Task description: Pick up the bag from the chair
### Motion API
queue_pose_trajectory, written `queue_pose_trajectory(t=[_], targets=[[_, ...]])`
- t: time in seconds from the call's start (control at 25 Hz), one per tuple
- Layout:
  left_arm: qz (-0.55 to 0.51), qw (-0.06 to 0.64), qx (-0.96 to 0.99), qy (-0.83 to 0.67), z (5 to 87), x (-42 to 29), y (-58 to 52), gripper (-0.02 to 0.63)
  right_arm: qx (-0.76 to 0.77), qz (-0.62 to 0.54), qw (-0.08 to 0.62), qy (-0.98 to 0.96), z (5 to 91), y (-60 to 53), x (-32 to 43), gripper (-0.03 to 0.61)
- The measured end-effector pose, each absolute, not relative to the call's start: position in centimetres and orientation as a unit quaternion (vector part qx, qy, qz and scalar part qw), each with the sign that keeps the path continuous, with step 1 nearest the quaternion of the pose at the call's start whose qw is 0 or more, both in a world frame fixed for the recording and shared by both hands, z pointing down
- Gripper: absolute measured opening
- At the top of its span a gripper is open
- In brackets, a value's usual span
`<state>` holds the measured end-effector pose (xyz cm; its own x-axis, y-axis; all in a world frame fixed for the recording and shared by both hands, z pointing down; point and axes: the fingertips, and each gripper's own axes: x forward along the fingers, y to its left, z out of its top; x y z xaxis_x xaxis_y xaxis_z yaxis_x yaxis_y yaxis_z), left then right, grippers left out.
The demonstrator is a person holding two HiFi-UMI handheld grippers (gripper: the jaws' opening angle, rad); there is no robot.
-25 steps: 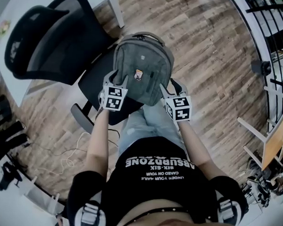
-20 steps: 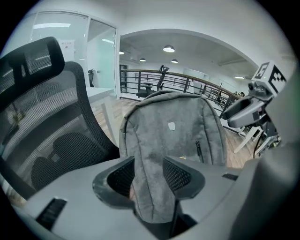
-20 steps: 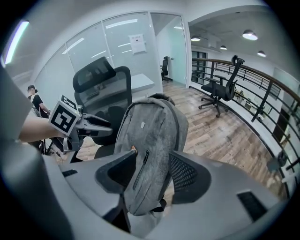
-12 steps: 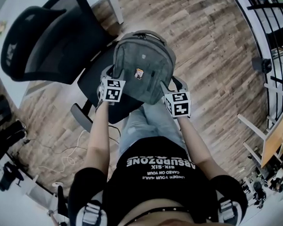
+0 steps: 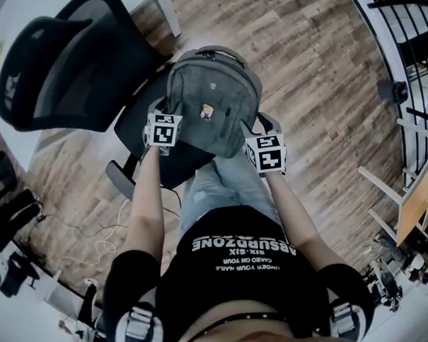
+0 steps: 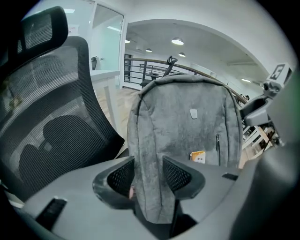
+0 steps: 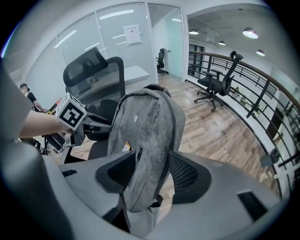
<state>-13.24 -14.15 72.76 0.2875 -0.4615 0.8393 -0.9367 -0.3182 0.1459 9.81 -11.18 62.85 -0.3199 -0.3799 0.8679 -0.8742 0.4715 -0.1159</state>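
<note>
Two hand-held grippers flank a grey bag (image 5: pixel 214 96) that stands upright on the seat of a black chair (image 5: pixel 77 68), just above the centre of the head view. At the bag's lower left edge is the left gripper (image 5: pixel 164 113); in the left gripper view its jaws are clamped on a fold of the bag's side, with fabric filling the gap. At the lower right edge is the right gripper (image 5: pixel 250 129). Its jaws have just been opening and stand wide around the bag's side, which touches one pad while a sliver of wooden floor (image 7: pixel 211 126) shows before the other.
</note>
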Motion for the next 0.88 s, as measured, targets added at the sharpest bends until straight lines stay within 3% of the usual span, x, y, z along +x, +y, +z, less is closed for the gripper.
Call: queue_pose_trajectory(t=[0.72, 0.88], targets=[[0.386, 0.328, 0.743, -0.438, 74.8, -15.3, -15.5, 0.175, 0.412, 0.307, 0.422, -0.747, 62.6, -10.7, 9.4, 0.218], [0.364, 0.357, 0.750, -0.422, 74.7, -15.2, -15.6, 0.175, 0.416, 0.304, 0.424, -0.745, 62.5, -10.7, 9.4, 0.212]])
